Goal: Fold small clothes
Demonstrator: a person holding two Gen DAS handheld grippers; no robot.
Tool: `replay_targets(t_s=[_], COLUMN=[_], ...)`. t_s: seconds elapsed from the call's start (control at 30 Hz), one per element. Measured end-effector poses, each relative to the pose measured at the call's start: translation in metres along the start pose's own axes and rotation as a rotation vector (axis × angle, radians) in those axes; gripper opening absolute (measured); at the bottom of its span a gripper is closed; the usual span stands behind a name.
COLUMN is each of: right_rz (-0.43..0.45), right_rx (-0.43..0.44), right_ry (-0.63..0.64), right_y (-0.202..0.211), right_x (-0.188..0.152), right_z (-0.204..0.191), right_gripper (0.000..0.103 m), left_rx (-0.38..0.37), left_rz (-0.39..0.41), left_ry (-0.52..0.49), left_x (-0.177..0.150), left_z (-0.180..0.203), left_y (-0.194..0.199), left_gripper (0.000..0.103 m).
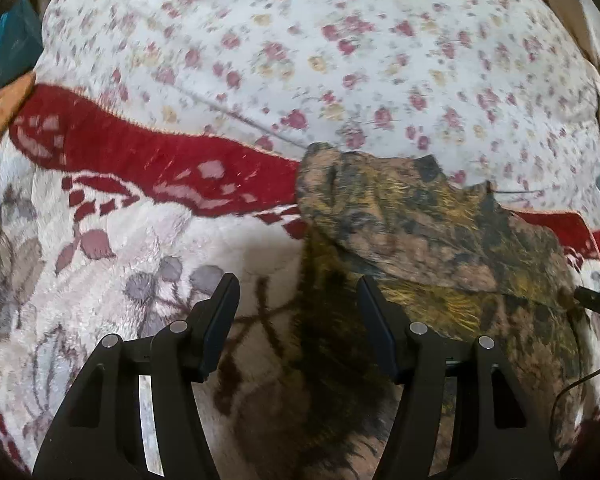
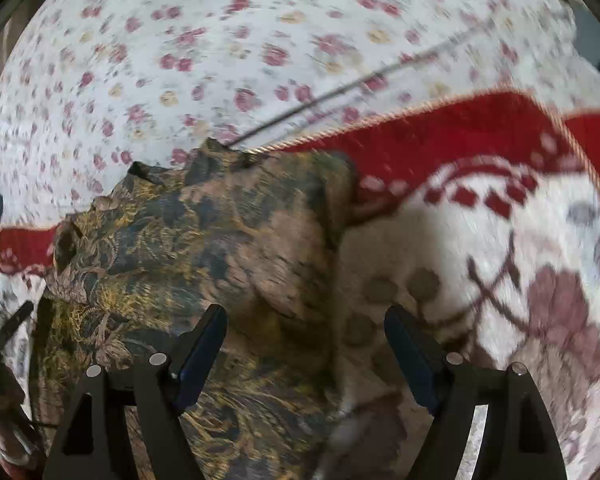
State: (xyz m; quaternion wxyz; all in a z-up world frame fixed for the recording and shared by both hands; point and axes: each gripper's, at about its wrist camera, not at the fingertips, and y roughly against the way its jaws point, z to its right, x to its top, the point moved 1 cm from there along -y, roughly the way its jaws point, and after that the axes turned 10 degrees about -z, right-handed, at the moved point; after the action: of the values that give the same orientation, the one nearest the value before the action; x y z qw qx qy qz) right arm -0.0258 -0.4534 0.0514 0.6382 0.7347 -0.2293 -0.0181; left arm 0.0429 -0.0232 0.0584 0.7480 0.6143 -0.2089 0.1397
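Brown-gold patterned garment (image 1: 440, 240) lies partly folded on fleece blanket (image 1: 112, 220), edge reaching floral sheet (image 1: 300, 40). Left gripper (image 1: 298, 308) and right gripper (image 2: 306, 338) hover spread, empty. You pinch both near corners, lift evenly, fold away.

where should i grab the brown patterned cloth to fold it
Probably at the far edge of the brown patterned cloth, where its corners stick up from the floral sheet. That raised rim gives something to pinch. The right hand-held gripper, open above its right side, could come in over the cloth from the near side.
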Motion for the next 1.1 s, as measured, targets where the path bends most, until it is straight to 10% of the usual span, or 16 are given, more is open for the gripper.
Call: replay_targets(t_s=[0.37,0.43,0.63,1.1], right_rz=[-0.019,-0.003,0.056,0.069], right_rx=[0.161,0.124,0.075,0.083], right_ry=[-0.043,0.034,0.084,-0.029], right_y=[-0.032,-0.032,-0.017,0.005], right_x=[0.014,0.013,0.01,0.004], right_z=[0.003,-0.008,-0.004,0.026], right_gripper=[0.077,0.034,0.006,0.011], left_rx=[0.01,0.016,0.028,0.008], left_rz=[-0.005,-0.009,-0.011,-0.024], left_ry=[-0.006,-0.007,-0.002,0.047], left_x=[-0.038,-0.043,-0.057,-0.08], left_z=[0.005,0.002,-0.009,-0.031], left_y=[0.042,0.048,0.067,0.082], left_gripper=[0.061,0.061,0.061,0.061])
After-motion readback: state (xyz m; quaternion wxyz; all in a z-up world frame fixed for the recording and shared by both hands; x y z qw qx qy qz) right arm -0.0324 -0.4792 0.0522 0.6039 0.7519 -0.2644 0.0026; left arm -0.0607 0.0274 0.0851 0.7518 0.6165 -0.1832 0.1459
